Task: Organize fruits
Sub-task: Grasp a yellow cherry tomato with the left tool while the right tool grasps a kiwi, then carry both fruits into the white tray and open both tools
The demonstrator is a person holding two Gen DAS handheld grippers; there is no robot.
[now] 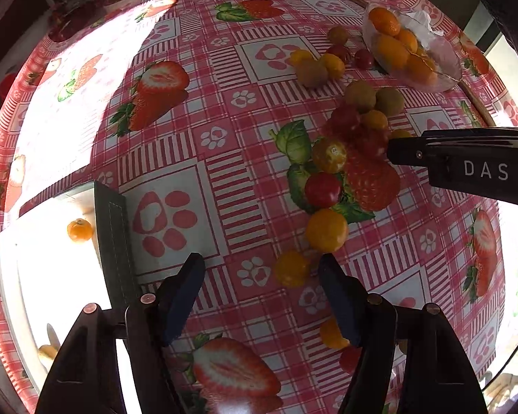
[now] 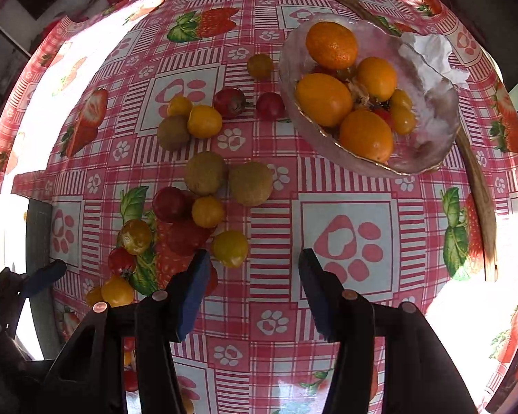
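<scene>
Left tool (image 1: 260, 270): the jaws are seen spread wide over the table, with nothing held between them; a yellow fruit (image 1: 291, 268) is seen on the cloth in the gap, nearer the right-hand finger, and contact cannot be judged.
Right tool (image 2: 252, 269): the jaws are likewise spread apart and nothing is gripped; only patterned cloth is seen between the fingers, while a yellow tomato (image 2: 230, 248) is found just beside the left-hand finger.
Table (image 2: 345, 310): it is covered by a pink checked cloth printed with strawberries and paw marks.
Glass bowl (image 2: 428, 131): it is placed at the far right of the table; four orange fruits (image 2: 331, 45) and a few small yellow and red ones are held in it, with crumpled white paper (image 2: 431, 51) at its far rim.
Loose fruit: brown kiwis (image 2: 250, 183), red tomatoes (image 2: 169, 203) and further yellow fruits are scattered on the cloth to the left of the bowl, several touching one another.
White tray (image 1: 51, 258): it is seen at the left edge of the table in bright glare, with one small orange fruit (image 1: 80, 229) lying in it.
Wooden utensil (image 2: 480, 193): it is laid along the right side, beyond the bowl.
</scene>
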